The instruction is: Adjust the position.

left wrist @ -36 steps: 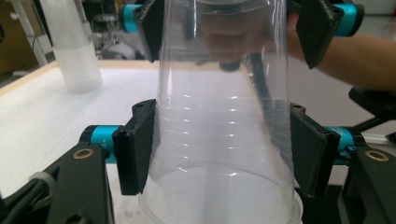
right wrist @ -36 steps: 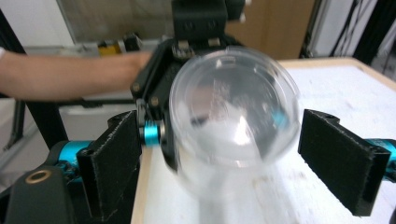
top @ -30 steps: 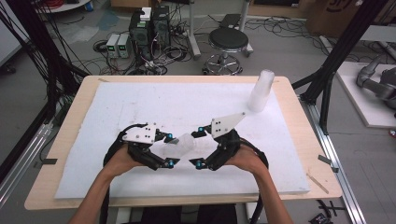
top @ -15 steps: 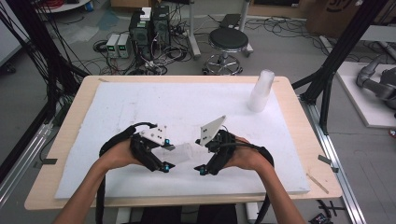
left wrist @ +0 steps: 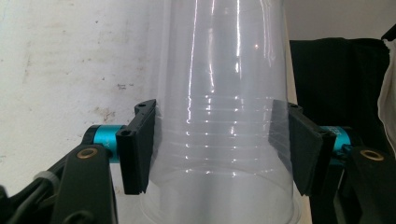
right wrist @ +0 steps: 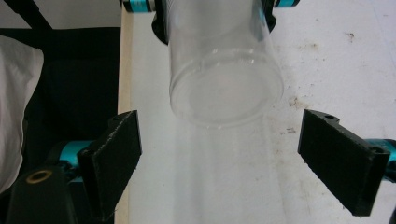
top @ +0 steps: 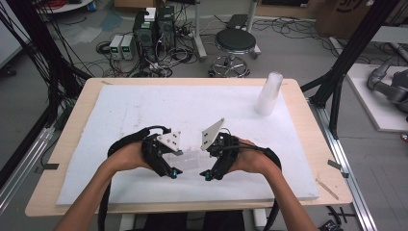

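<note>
We are watching the left gripper [top: 179, 162] pinching a clear cup [left wrist: 224, 116] over the white board [top: 144, 110], its pads pressed on the walls after just closing — while the right gripper [right wrist: 219, 158] is standing spread, facing the cup's end without touching it. Since a second ago both hands are sitting nearer the table's front edge; the cup stack [top: 268, 94] is unmoved.

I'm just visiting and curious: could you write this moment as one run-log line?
left gripper: shut on clear cup | right gripper: open, facing cup's base | cup stack: far right
</note>
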{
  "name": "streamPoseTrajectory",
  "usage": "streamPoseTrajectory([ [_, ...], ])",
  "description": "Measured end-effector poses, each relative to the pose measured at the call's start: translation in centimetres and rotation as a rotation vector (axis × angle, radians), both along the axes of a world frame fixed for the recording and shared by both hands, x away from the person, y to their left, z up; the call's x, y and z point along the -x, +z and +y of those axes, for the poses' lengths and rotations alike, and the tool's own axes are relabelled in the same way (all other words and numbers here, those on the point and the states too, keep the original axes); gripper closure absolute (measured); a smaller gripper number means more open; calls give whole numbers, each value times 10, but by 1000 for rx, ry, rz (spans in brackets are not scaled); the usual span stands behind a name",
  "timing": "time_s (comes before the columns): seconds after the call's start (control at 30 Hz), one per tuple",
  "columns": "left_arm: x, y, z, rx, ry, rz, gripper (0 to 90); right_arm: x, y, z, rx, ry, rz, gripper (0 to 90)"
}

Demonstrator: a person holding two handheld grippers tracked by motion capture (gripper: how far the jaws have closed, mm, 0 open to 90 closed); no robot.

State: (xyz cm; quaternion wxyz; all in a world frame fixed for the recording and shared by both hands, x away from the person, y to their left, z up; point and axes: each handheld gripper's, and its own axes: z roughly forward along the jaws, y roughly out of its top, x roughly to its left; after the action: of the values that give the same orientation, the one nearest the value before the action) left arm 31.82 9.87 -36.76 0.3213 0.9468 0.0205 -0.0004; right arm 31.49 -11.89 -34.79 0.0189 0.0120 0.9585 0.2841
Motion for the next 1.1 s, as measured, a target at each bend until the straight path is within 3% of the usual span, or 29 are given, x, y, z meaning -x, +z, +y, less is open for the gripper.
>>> streamPoseTrajectory([
  [0.47,-1,0,-2,8,0,7,346,-2,-2,9,-34,17,21,160],
  [0.7,-1,-1,-4,17,-7,12,347,-3,-1,11,-54,23,28,234],
  [0.87,-1,-2,-4,30,-1,18,347,-4,-2,13,-42,36,35,301],
  [0.97,-1,-2,-4,31,-4,23,348,-5,-1,13,-35,33,22,413],
  [1.1,-1,-2,-3,36,-4,24,348,-5,-1,13,-38,33,26,423],
])
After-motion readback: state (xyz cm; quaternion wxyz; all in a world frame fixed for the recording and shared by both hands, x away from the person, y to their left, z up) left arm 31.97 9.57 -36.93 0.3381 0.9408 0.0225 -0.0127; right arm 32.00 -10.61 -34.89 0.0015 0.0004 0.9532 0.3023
